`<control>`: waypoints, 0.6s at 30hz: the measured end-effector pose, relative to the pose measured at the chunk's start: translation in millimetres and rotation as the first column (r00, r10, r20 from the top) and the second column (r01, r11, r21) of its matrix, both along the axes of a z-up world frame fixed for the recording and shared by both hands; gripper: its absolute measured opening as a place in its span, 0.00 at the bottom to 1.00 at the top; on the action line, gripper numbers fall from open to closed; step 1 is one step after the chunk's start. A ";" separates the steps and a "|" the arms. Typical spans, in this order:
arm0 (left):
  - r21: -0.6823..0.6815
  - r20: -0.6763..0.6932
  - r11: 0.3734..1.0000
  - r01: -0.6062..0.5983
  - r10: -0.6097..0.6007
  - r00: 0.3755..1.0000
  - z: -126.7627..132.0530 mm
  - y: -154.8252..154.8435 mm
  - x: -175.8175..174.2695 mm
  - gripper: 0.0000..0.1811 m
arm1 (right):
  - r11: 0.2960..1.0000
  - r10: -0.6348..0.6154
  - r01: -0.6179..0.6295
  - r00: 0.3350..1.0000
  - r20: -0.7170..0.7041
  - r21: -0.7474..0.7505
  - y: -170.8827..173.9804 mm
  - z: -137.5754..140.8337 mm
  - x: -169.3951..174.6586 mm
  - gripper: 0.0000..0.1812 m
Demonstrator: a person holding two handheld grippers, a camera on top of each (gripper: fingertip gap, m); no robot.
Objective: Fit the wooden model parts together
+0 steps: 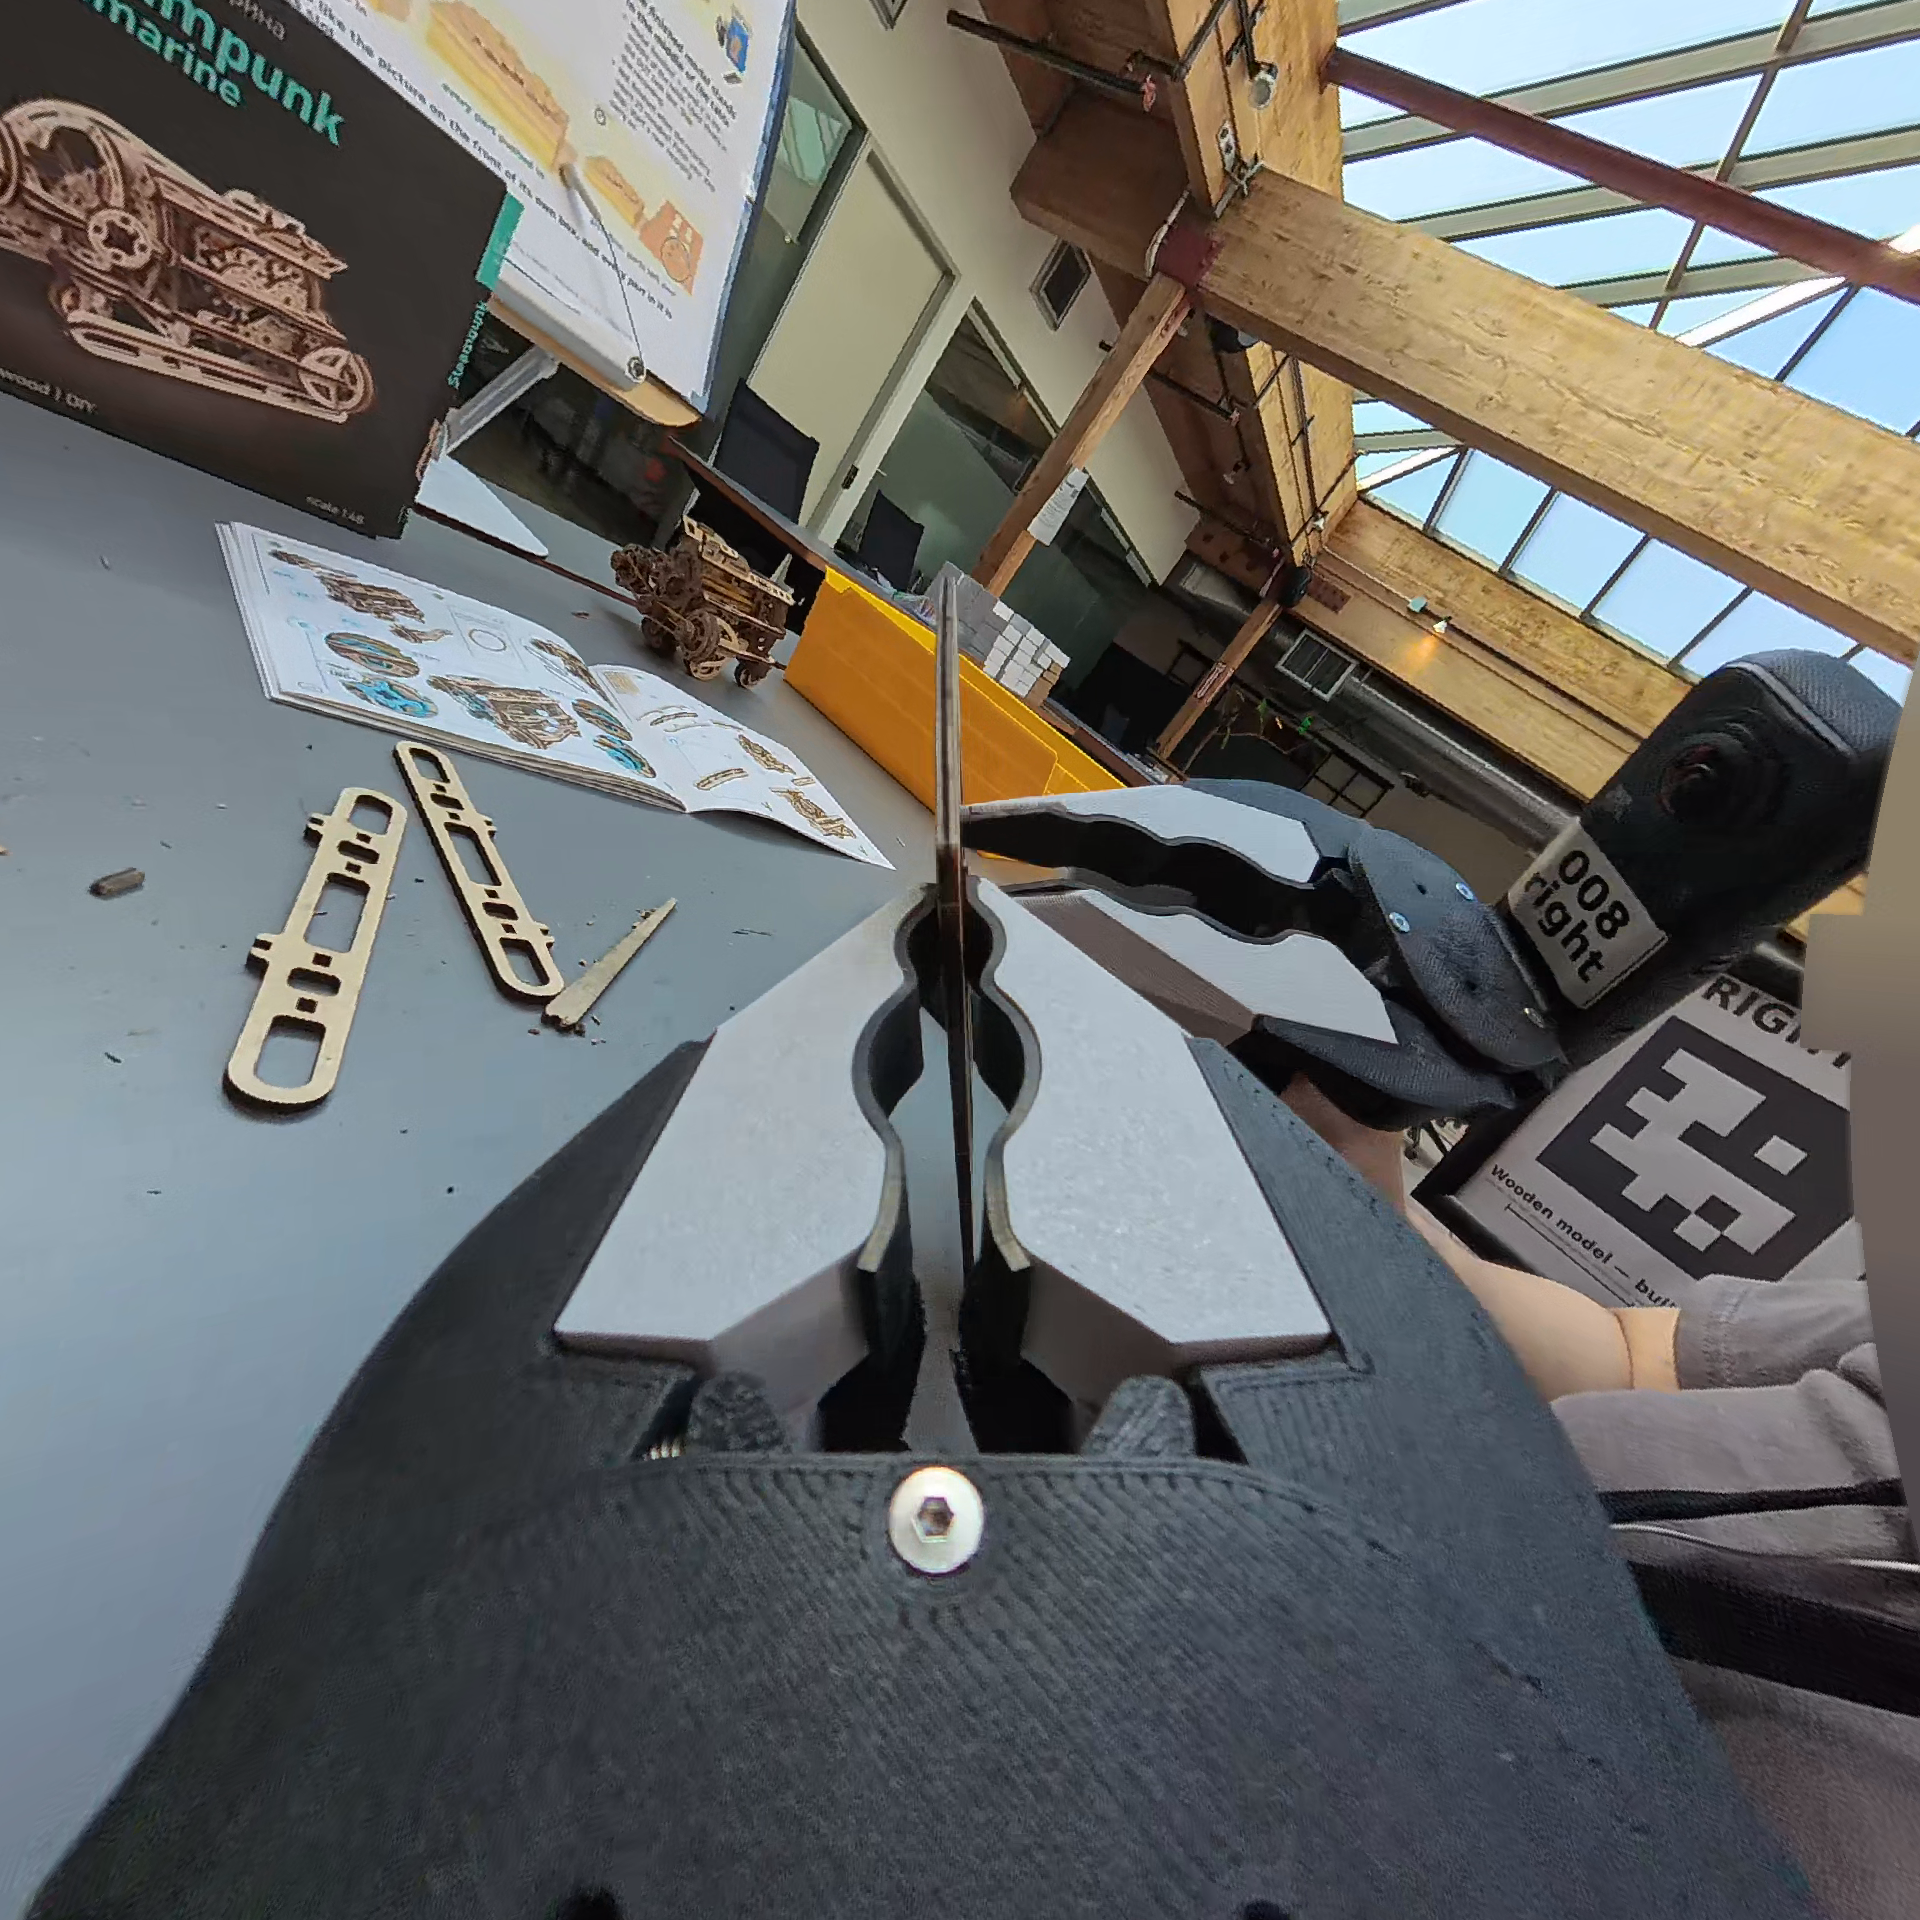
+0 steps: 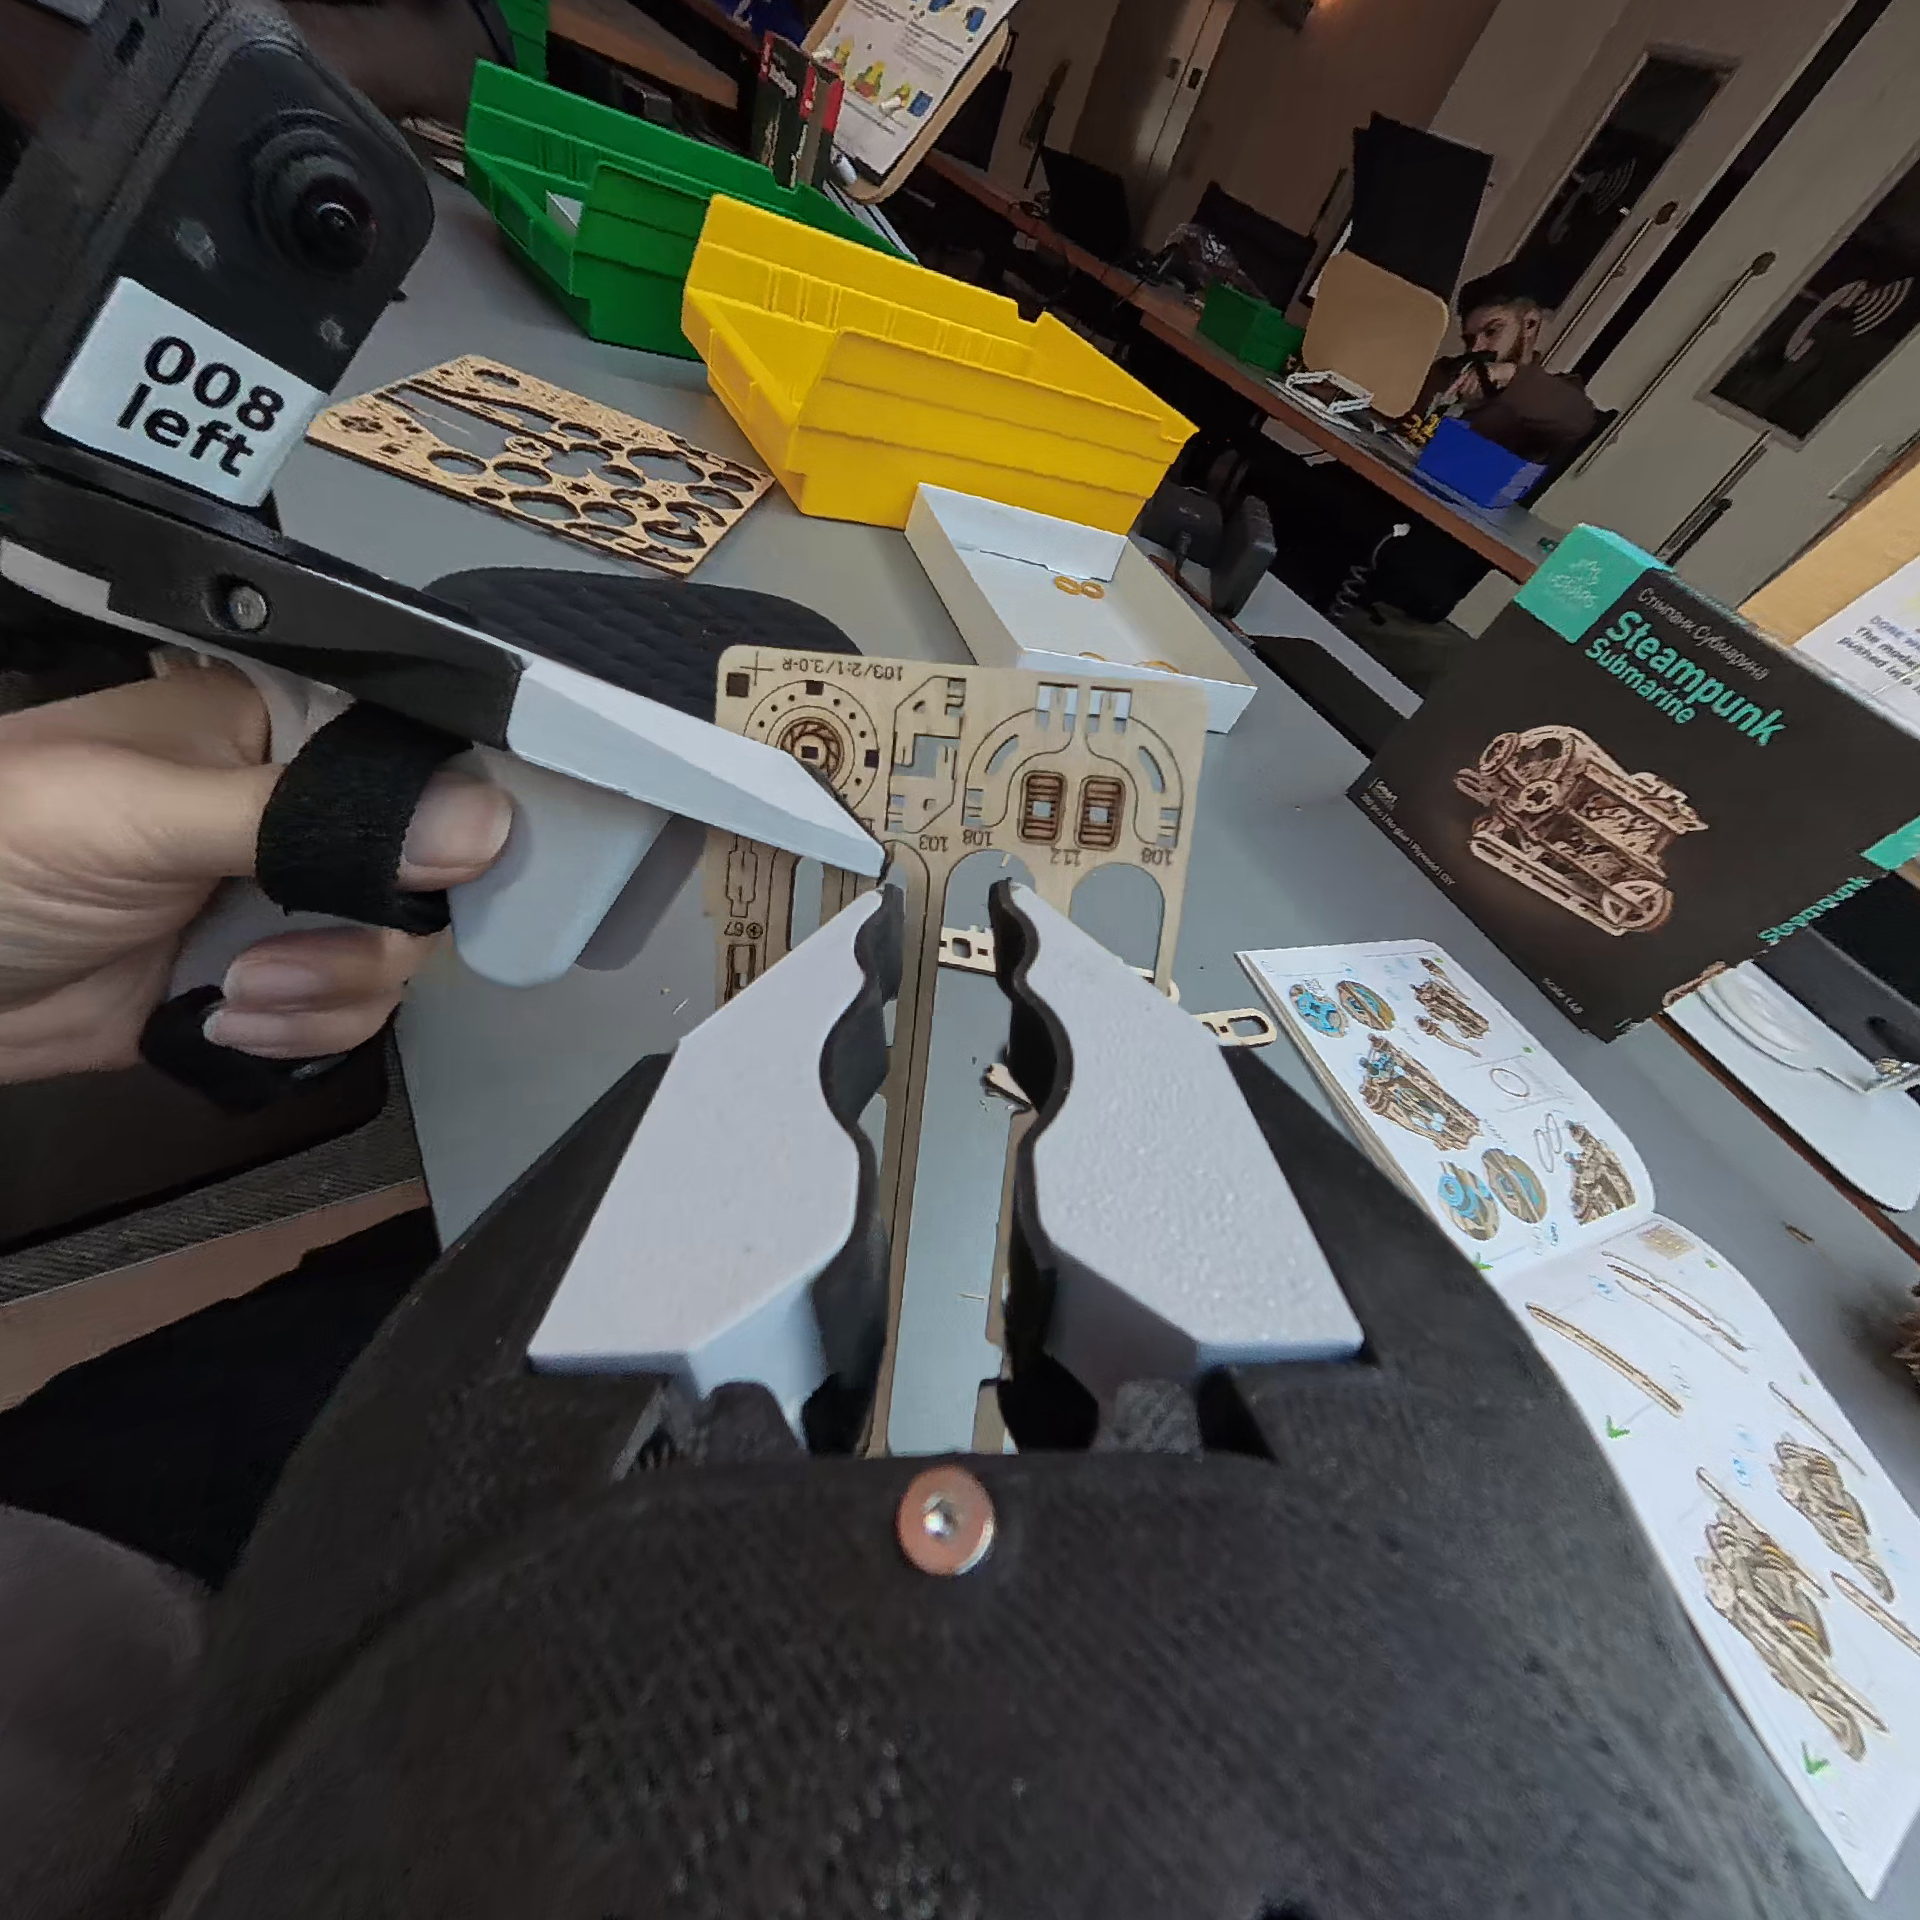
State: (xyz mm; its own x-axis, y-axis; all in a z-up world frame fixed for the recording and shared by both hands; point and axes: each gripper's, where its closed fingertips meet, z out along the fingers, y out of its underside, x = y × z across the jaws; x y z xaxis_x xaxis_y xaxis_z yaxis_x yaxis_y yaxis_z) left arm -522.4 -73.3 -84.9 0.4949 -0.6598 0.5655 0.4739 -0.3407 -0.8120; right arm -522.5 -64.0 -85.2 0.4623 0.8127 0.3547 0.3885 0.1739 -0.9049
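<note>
Can't read much off the wooden sheet (image 1: 951, 831) in the left wrist view — it's edge-on — and the booklet (image 2: 1621, 1299) runs off frame.

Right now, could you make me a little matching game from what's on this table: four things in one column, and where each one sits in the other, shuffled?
Things:
1. wooden sheet
2. two strips
3. booklet
4. yellow bin

Places:
A. lying open on the table
B. clamped on edge in the left gripper
C. lying loose beside a wooden sliver
D. next to the green bins

Pairs: 1-B, 2-C, 3-A, 4-D
</note>
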 end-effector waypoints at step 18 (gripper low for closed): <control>-0.135 0.078 0.982 -0.131 0.143 0.987 -13.9 27.6 -1.0 0.00 | 0.922 -0.176 0.153 0.984 0.032 0.357 20.4 -7.2 -1.8 0.01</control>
State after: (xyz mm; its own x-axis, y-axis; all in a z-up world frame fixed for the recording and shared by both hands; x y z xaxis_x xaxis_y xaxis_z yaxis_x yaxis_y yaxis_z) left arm -523.4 -45.7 -98.8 0.5207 -0.5077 0.6864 0.5903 -0.3668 -0.7190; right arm -524.3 -43.6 -92.4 0.5463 0.5449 0.6361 0.4922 0.4056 -0.7702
